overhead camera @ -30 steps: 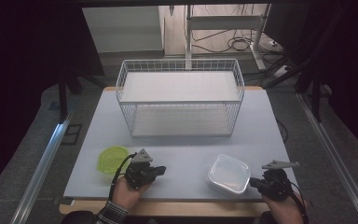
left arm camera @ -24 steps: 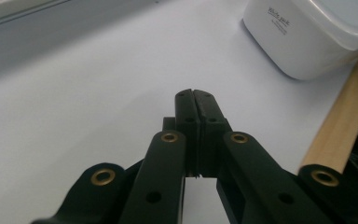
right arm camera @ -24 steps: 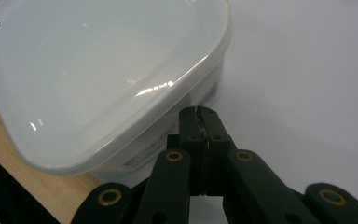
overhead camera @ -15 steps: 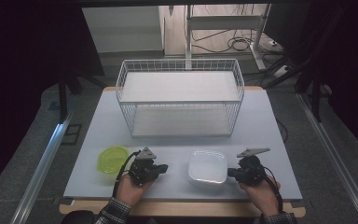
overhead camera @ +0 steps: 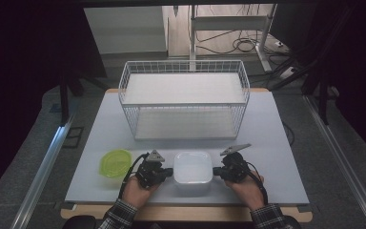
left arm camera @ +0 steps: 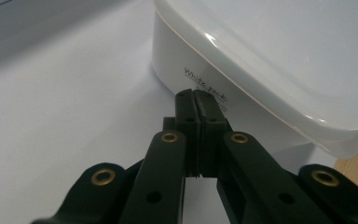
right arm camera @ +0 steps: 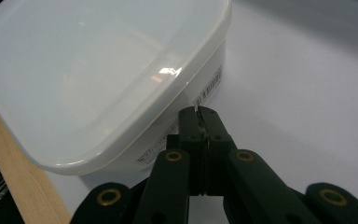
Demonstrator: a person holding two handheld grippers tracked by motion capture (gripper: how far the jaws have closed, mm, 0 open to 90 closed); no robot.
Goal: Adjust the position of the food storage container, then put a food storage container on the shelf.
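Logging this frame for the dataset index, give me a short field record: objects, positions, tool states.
surface: white table
back: white wire basket, nothing visible inside
front centre: white lidded box, lid on
front left: green lid, flat on the table
left tool: jaws shut, tips at the box's left side
right tool: jaws shut, tips at the box's right side
grasp: neither grips the box

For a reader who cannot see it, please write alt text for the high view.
A lidded white container sits near the table's front edge between the shut left gripper and right gripper. A green lid lies left; a wire basket stands behind.
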